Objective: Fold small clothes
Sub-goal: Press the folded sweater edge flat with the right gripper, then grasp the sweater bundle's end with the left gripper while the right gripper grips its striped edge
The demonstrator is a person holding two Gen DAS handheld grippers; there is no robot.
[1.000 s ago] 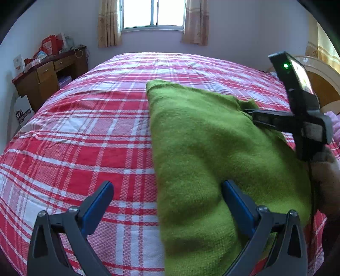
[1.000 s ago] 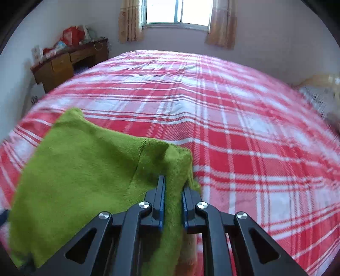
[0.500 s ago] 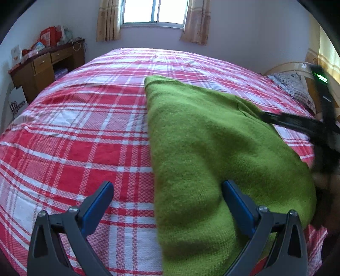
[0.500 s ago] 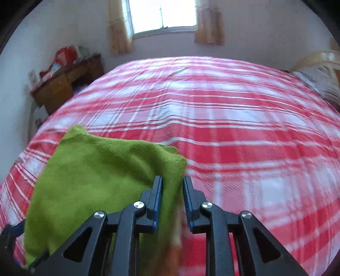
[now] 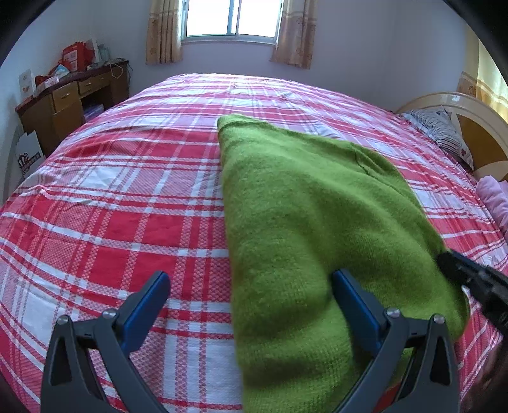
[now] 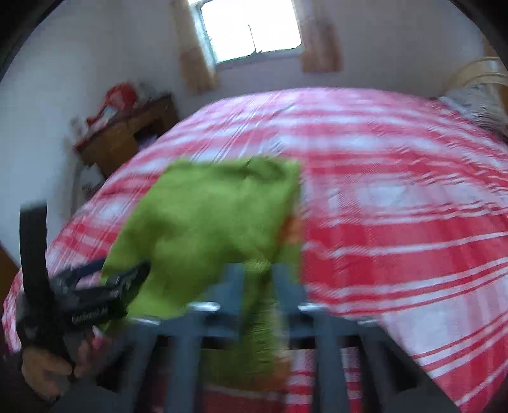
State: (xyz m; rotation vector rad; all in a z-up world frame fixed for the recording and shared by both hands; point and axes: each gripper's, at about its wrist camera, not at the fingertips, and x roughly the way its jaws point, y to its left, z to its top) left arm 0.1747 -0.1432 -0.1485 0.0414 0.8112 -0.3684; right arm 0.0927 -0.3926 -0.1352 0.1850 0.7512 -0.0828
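R tool [image 6: 257,276] closing on green knit [image 5: 317,222], L tool [image 5: 250,286] spread wide over it, plaid bed [image 5: 111,206]

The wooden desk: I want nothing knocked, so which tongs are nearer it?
Left. The left tongs sit on the wooden desk's side of the green sweater; the right tongs sit beyond it.

Plaid bedspread [image 5: 127,197], desk [image 5: 66,98], perhaps pillow [image 5: 444,133].

Both wrist cameras look forward and down along their gripper fingers, close above the bed [image 5: 133,178], facing the window [image 5: 230,17]; both share the green garment [image 5: 304,209].
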